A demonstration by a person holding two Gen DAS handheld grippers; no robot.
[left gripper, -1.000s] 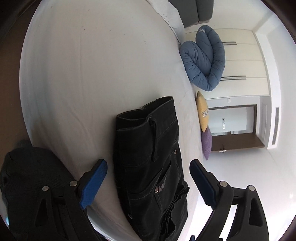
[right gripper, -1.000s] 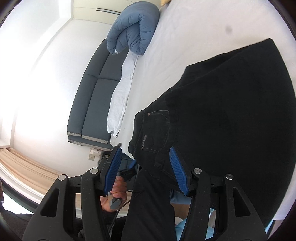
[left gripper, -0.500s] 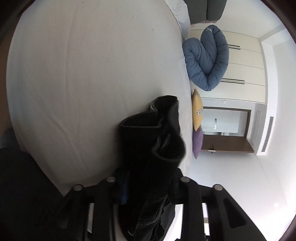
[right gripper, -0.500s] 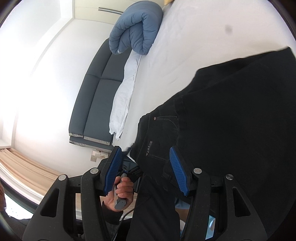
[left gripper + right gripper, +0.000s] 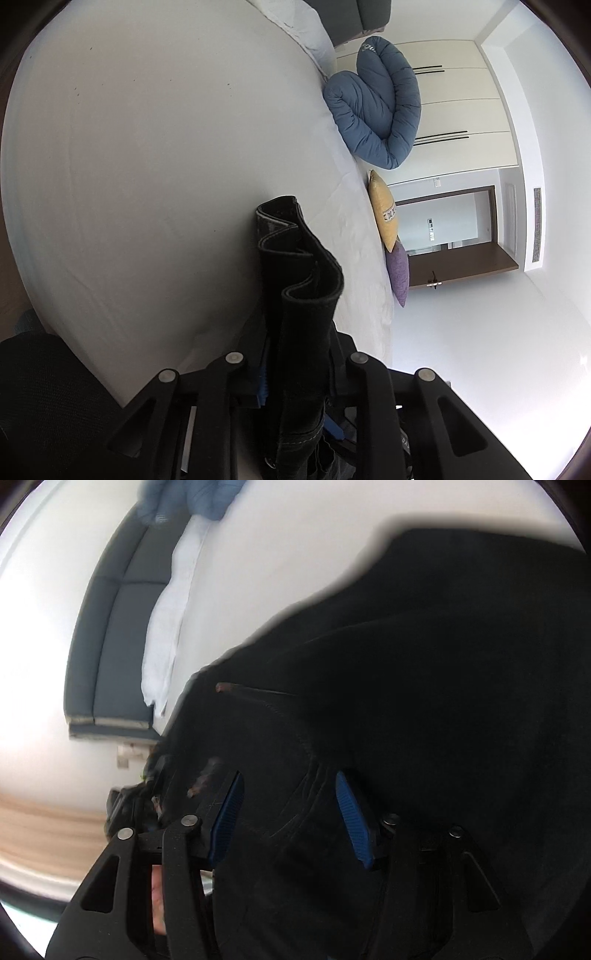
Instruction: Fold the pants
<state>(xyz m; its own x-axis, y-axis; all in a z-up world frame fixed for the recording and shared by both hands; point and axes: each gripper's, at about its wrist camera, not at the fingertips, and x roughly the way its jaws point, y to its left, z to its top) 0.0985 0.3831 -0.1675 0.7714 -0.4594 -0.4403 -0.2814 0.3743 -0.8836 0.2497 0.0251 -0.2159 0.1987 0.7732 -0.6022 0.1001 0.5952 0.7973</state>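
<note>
Left wrist view showed my left gripper (image 5: 295, 384) clamped on the bunched pants (image 5: 299, 280); my right gripper (image 5: 290, 812) gaped wide over them. Folding looked barely begun.

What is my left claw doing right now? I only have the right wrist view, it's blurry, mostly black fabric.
Observer: The left claw is shut on the pants, pinching a bunched, wavy edge of the fabric that stands up between its fingers.
Operator: And what's around it on that side?
Observer: White bed sheet to its left, bare as far as that view shows.
Operator: Anything further ahead of it?
Observer: A rolled blue duvet at the far edge of the bed, with a yellow pillow and a purple pillow nearer along that edge.
</note>
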